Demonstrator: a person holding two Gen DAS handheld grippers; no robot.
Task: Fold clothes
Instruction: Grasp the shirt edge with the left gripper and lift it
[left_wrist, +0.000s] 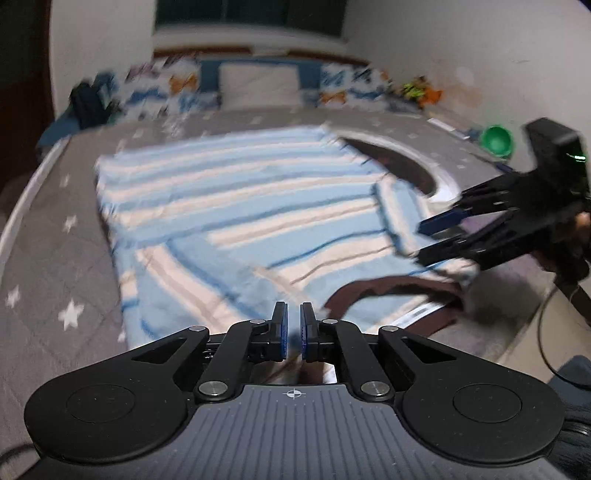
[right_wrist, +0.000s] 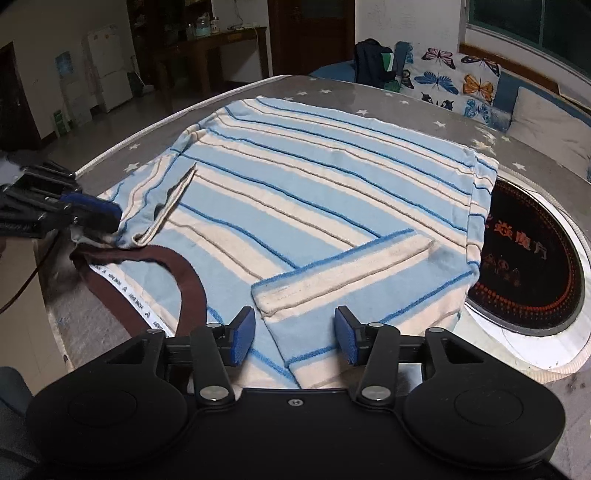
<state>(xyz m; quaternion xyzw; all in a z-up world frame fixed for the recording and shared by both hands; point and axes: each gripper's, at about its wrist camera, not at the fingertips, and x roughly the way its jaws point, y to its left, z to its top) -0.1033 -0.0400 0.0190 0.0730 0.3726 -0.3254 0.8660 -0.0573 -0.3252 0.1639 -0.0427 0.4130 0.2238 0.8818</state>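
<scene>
Blue-padded and spread wide, the right claw (right_wrist: 293, 338) hovers over the near hem of the light-blue and cream striped knit shirt (right_wrist: 314, 192), its pads touching nothing. That shirt lies flat on the grey star-printed bed cover (right_wrist: 332, 94), with its brown ribbed collar (right_wrist: 184, 280) at the near left and one sleeve (right_wrist: 332, 280) folded across the body just beyond the claw. Over on the left, the left claw (right_wrist: 98, 214) is pinching the cuff end of the other sleeve (right_wrist: 162, 195) (from its own blurred view the pads stand nearly together (left_wrist: 292, 330), and cloth between them cannot be made out there). From the left wrist view the right claw (left_wrist: 430, 240) comes in from the right edge, pads apart above the shirt (left_wrist: 236, 192). A dark round mat with red lettering (right_wrist: 528, 258) peeks out under the shirt's right side. Butterfly-print pillows (right_wrist: 454, 81) line the far edge.
</scene>
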